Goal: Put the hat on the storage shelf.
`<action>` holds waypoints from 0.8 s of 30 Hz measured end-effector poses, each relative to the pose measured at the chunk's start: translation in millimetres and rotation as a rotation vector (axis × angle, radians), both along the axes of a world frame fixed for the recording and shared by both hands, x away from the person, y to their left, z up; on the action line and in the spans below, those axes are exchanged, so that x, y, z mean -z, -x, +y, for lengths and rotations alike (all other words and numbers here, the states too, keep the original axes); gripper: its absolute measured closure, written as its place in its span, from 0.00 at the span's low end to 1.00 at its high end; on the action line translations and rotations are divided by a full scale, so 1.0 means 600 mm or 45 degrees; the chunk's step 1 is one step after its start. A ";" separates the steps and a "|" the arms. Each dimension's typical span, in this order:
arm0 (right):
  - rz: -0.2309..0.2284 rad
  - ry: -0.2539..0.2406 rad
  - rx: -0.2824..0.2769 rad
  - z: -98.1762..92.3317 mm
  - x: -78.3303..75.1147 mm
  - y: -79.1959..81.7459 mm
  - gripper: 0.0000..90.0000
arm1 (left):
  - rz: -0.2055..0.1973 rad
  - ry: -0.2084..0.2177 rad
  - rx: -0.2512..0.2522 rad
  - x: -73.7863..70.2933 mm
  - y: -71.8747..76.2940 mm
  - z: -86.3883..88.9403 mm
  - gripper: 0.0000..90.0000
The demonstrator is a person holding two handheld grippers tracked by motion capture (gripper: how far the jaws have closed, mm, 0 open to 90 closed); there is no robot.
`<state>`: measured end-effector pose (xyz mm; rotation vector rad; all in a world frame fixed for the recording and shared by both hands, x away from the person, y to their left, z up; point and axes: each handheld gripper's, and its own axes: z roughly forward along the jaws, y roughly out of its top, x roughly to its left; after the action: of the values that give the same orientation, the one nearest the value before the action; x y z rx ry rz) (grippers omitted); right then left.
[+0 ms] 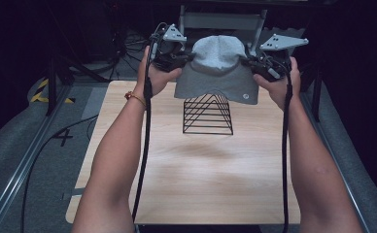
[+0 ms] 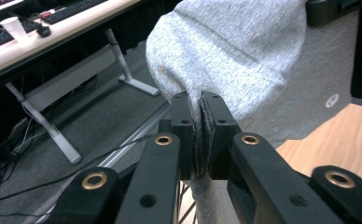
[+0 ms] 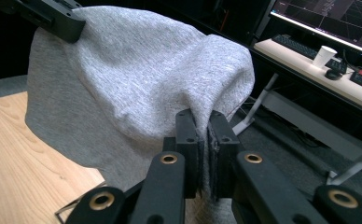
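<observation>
Our left tool (image 1: 180, 60) is clamped on the left edge of the grey beanie (image 1: 217, 68), which we hold stretched in the air above the black wire rack (image 1: 208, 115) on the wooden worktop (image 1: 186, 174). Our right tool (image 1: 254, 63) pinches its right edge.

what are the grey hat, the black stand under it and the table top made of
Grey hat: looks like soft knit fabric, matte and heathered; it bunches where the left gripper and right gripper pinch it.
Black stand: thin bars, likely painted metal wire.
Table top: pale wood grain, possibly laminate, with a smooth, slightly glossy finish.
</observation>
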<state>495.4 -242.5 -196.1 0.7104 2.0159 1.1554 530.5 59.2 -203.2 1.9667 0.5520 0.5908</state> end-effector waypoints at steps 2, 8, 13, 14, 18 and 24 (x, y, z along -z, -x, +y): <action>0.004 -0.012 -0.001 -0.002 0.002 -0.004 0.95 | -0.002 -0.010 -0.006 0.002 -0.004 -0.001 0.94; 0.030 -0.025 -0.009 -0.008 0.013 -0.013 0.95 | 0.038 0.026 0.017 0.020 -0.012 -0.003 0.94; 0.041 -0.019 -0.029 -0.012 0.021 -0.008 0.95 | 0.045 0.060 0.046 0.028 -0.008 0.003 0.94; 0.042 -0.024 -0.031 -0.012 0.021 -0.006 0.95 | 0.040 0.069 0.051 0.028 -0.004 0.005 0.94; 0.030 -0.029 -0.064 -0.015 0.018 0.009 0.95 | 0.028 0.081 0.077 0.027 0.010 0.013 0.94; 0.024 -0.020 -0.087 -0.015 0.019 0.028 0.95 | 0.013 0.076 0.103 0.033 0.029 0.022 0.94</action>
<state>478.6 -251.6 -207.7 0.6671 2.0626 1.2095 512.9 72.7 -223.1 1.9273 0.4886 0.5083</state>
